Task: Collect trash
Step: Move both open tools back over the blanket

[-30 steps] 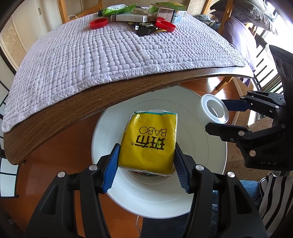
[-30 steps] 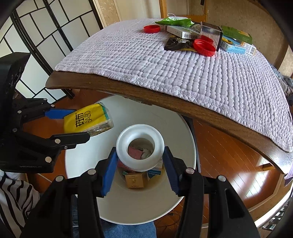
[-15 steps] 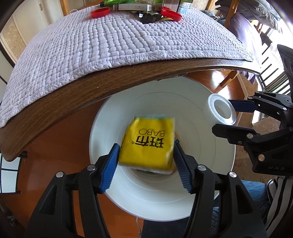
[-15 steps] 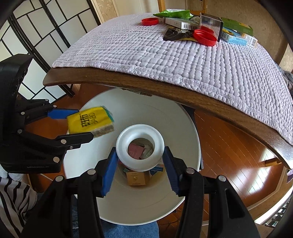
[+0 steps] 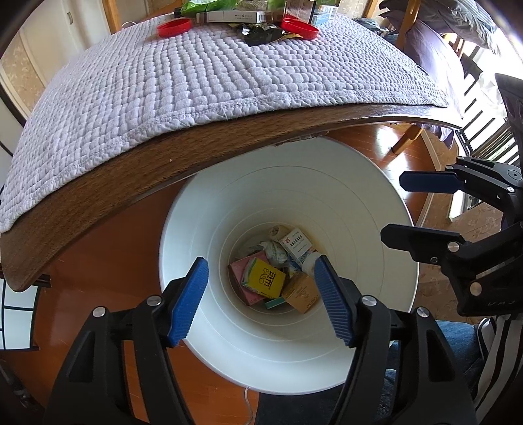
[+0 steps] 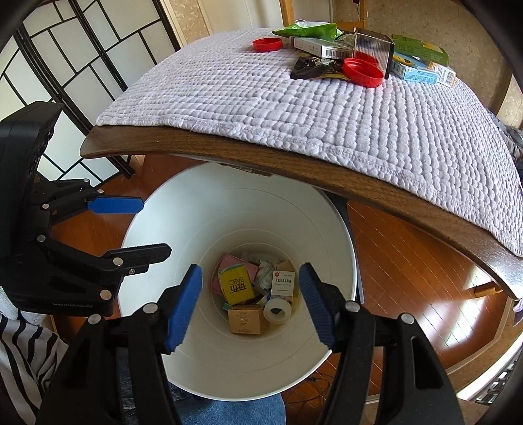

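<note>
Below both grippers stands a white bin (image 5: 294, 183) (image 6: 228, 202) on the floor by the table edge. At its bottom lie a yellow pack (image 5: 264, 282) (image 6: 236, 287) and a white tape ring (image 6: 277, 310), among small boxes and crumpled paper. My left gripper (image 5: 260, 261) (image 6: 156, 228) hangs over the bin, its jaws opening with nothing between them. My right gripper (image 6: 250, 268) (image 5: 392, 207) hangs beside it, its jaws also opening and empty. More trash sits at the table's far end: red lids (image 5: 174, 27) (image 6: 362, 72), a green bag (image 6: 307, 31) and cartons.
A grey quilted cloth (image 5: 196, 81) covers the wooden table (image 6: 327, 173), whose edge overhangs the bin's far rim. A paper screen (image 6: 81, 65) stands at the left. Wooden floor surrounds the bin. A person's jeans (image 6: 228, 412) and striped sleeve (image 6: 19, 353) are close below.
The yellow pack left my left gripper and fell to the bin's bottom. The white ring dropped out of my right gripper into the bin. Both pairs of jaws widened.
</note>
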